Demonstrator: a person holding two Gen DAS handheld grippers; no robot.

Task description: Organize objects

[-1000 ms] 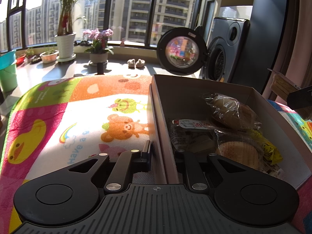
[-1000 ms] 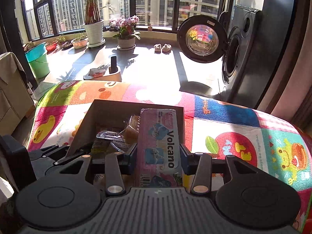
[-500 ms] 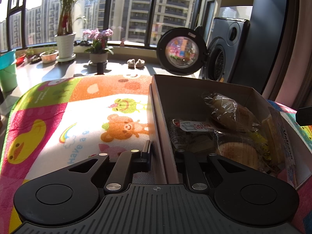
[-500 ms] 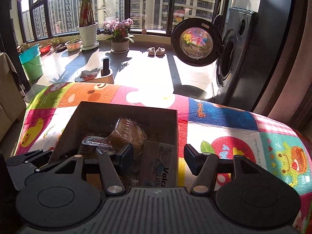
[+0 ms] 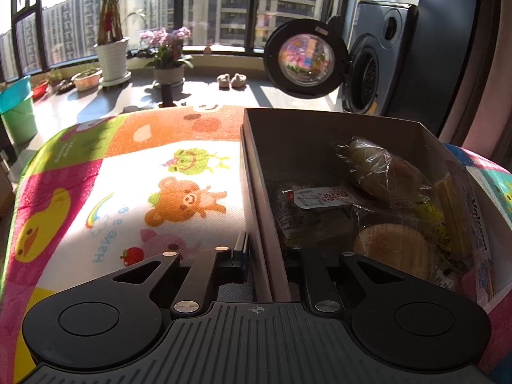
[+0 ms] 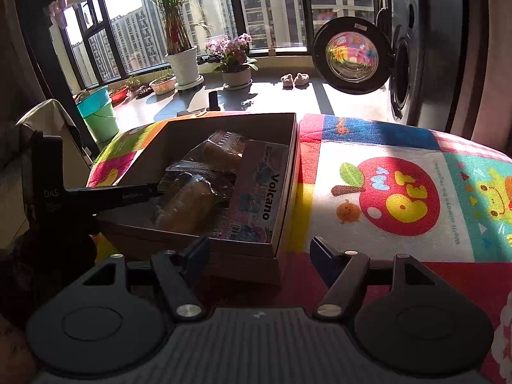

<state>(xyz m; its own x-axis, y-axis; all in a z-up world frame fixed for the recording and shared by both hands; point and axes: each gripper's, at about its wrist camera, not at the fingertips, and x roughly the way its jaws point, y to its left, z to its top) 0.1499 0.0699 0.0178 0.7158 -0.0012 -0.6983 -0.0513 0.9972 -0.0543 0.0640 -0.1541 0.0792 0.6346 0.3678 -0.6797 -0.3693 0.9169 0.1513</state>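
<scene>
Inside: crinkly plastic-wrapped buns (image 6: 188,204), rect. cardboard box (image 6: 243,252)

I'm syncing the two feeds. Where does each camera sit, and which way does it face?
Left wrist: on the left claw, shut on the box wall, facing the windows; its own fingers show.
Right wrist: on the right claw, open at the box's near corner, facing the windows; the left claw shows too.
Shared: box, Volcano packet, washing machine.

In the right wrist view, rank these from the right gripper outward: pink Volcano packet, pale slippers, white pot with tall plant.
1. Pink Volcano packet, in the box, just beyond the right gripper.
2. Pale slippers, on the sunlit floor.
3. White pot with tall plant, by the window, left.
</scene>
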